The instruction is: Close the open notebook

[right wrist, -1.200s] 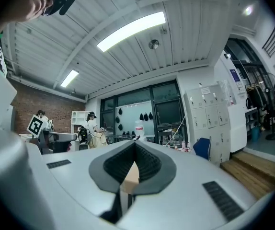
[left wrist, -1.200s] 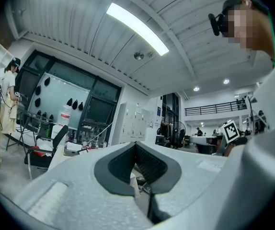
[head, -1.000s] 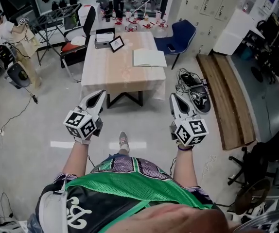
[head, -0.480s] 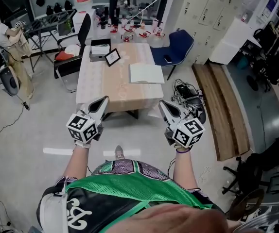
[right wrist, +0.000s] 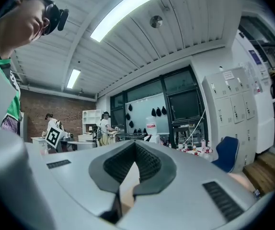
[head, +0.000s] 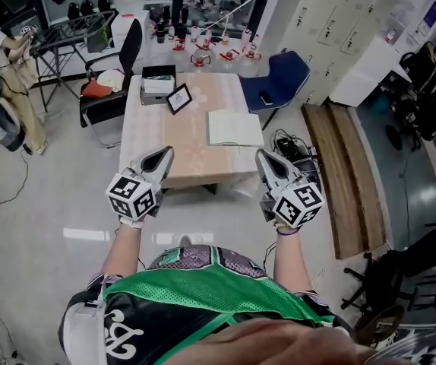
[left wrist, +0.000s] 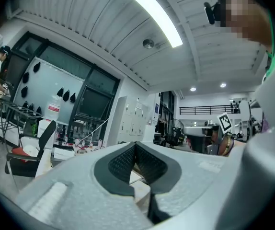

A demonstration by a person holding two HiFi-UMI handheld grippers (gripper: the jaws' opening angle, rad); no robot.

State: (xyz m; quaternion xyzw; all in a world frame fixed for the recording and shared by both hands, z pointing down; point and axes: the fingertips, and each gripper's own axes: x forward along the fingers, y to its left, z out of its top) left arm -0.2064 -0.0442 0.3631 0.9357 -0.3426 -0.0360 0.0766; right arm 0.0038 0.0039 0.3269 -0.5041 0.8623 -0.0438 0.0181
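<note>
The open notebook [head: 235,128] lies flat with white pages up on the right half of the beige table [head: 187,139], seen in the head view. My left gripper [head: 165,152] hangs in the air over the table's near edge, left of the notebook, jaws shut and empty. My right gripper [head: 263,157] is level with it just off the table's near right corner, below the notebook, also shut on nothing. In the left gripper view the left gripper [left wrist: 135,143] shows pads meeting at the tip. The right gripper [right wrist: 135,143] in its own view looks the same. Neither touches the notebook.
A small picture frame [head: 178,98] and a box [head: 158,84] stand at the table's far left. A blue chair [head: 282,78] is at the far right, a black chair [head: 115,74] on the left. Cables [head: 290,143] and wooden planks [head: 339,173] lie on the floor to the right. A person [head: 5,59] stands far left.
Both grippers have come forward to the table: from over bare floor a second ago to its near edge. Both stayed shut. The notebook has not moved on the table.
</note>
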